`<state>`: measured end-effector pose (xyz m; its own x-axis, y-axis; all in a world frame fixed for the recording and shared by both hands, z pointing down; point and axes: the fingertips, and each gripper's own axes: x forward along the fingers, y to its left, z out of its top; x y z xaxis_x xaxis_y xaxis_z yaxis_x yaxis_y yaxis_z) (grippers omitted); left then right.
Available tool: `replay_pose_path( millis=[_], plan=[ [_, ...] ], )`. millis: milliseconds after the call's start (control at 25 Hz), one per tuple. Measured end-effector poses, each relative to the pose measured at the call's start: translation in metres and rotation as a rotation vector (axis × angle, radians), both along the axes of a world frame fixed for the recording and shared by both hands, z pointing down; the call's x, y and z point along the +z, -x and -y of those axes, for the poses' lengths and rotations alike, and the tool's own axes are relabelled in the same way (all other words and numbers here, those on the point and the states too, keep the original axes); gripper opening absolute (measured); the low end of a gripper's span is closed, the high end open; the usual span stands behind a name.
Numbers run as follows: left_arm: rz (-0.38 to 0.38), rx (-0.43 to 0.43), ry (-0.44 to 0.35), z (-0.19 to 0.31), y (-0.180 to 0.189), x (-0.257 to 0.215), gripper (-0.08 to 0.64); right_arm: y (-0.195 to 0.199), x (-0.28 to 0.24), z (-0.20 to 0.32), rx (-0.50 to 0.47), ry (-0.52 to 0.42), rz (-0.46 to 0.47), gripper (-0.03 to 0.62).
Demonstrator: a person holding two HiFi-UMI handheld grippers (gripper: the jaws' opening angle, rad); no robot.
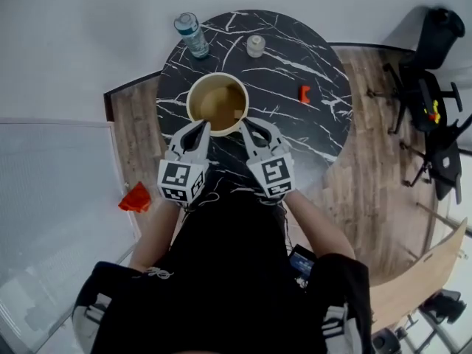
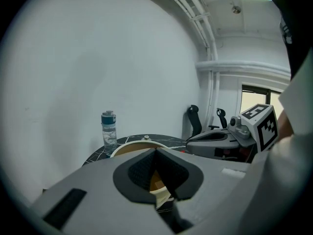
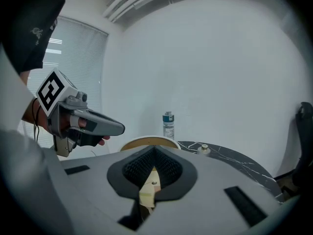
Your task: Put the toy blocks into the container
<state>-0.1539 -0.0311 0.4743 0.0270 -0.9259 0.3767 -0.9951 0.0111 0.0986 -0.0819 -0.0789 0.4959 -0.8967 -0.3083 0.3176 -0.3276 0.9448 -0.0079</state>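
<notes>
A round cream container (image 1: 217,103) with a brown inside stands on the black marble table (image 1: 324,131). I cannot make out what lies in it. One red toy block (image 1: 304,93) lies on the table to its right. My left gripper (image 1: 203,127) and right gripper (image 1: 244,125) hover side by side at the container's near rim. Both are shut, with nothing between their pads. In the left gripper view the closed jaws (image 2: 156,151) stand over the cream rim (image 2: 128,148). The right gripper view shows its closed jaws (image 3: 154,149) over the same rim (image 3: 146,141).
A water bottle (image 1: 192,35) and a small jar (image 1: 255,45) stand at the table's far edge. An orange-red object (image 1: 135,198) lies on the floor to the left. Black chairs (image 1: 434,102) stand to the right on the wooden floor.
</notes>
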Motion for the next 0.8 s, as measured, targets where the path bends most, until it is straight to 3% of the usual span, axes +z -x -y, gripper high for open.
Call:
replay_pose_path(
  millis=[440, 800],
  plan=[
    [0.049, -0.081, 0.069, 0.034, -0.051, -0.011, 0.000, -0.035, 0.008, 0.034, -0.143, 0.061, 0.051, -0.003],
    [0.071, 0.055, 0.146, 0.090, -0.131, 0.002, 0.000, -0.092, 0.035, 0.080, -0.074, 0.126, 0.059, -0.003]
  ],
)
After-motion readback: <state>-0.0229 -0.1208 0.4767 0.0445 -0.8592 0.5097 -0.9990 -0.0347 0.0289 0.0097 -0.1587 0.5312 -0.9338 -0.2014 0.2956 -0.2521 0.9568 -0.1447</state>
